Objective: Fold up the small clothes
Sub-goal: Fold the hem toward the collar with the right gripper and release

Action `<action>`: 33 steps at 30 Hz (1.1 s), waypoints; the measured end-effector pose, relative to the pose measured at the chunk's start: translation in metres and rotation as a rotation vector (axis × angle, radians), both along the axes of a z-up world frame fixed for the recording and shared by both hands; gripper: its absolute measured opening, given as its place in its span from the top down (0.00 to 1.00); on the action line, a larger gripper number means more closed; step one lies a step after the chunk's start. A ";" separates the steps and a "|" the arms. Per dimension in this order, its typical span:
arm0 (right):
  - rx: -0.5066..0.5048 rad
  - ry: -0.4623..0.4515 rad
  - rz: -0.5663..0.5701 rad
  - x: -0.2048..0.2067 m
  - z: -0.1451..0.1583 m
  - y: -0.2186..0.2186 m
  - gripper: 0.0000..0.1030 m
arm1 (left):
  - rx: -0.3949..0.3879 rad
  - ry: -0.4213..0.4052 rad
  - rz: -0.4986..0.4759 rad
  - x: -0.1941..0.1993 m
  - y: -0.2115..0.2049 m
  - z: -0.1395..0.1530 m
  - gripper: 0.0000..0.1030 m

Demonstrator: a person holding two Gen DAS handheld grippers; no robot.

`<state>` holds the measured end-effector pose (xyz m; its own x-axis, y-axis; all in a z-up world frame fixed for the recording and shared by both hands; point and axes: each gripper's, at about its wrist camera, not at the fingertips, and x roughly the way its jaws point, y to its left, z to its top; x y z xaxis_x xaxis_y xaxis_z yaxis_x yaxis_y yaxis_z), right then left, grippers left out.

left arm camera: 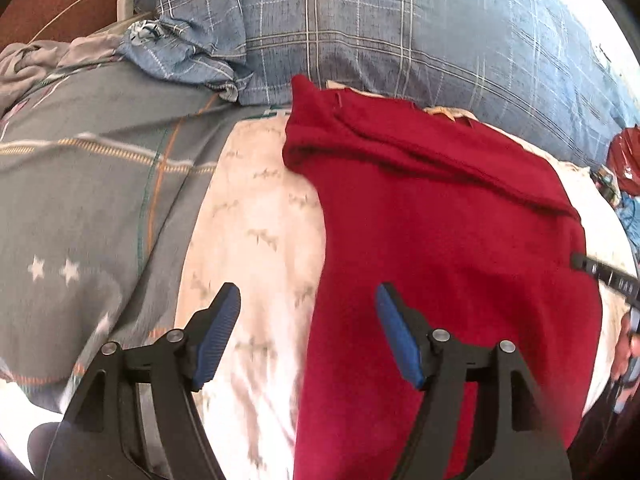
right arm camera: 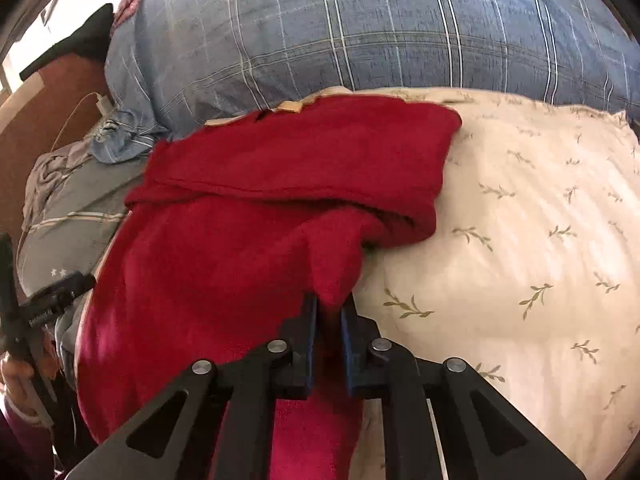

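A red fleece garment lies on a cream leaf-print pillow, its top part folded over in a band. My left gripper is open and empty, hovering over the garment's left edge, one blue pad above the red cloth, the other above the pillow. In the right wrist view my right gripper is shut on a bunched fold of the red garment at its right edge, beside the cream pillow. The left gripper's body shows at the left edge of the right wrist view.
A large blue plaid pillow lies behind the garment. A grey star-print cover is on the left. A white charger and cable lie at the far left back. Red items sit at the right edge.
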<state>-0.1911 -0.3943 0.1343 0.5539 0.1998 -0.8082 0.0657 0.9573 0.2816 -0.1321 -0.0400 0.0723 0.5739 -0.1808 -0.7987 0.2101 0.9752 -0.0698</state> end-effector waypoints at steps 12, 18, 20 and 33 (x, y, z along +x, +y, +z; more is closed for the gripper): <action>0.138 0.008 0.000 -0.051 0.020 -0.018 0.40 | -0.009 0.053 -0.026 -0.041 0.016 -0.014 0.32; 0.208 0.069 0.062 -0.076 0.003 -0.006 0.40 | -0.020 0.076 -0.014 -0.053 0.018 -0.020 0.32; 0.228 0.076 0.105 -0.077 -0.002 0.004 0.40 | -0.024 0.096 -0.009 -0.058 0.018 -0.023 0.32; 0.227 0.071 0.104 -0.079 -0.010 0.021 0.51 | -0.044 0.111 -0.011 -0.072 0.024 -0.028 0.30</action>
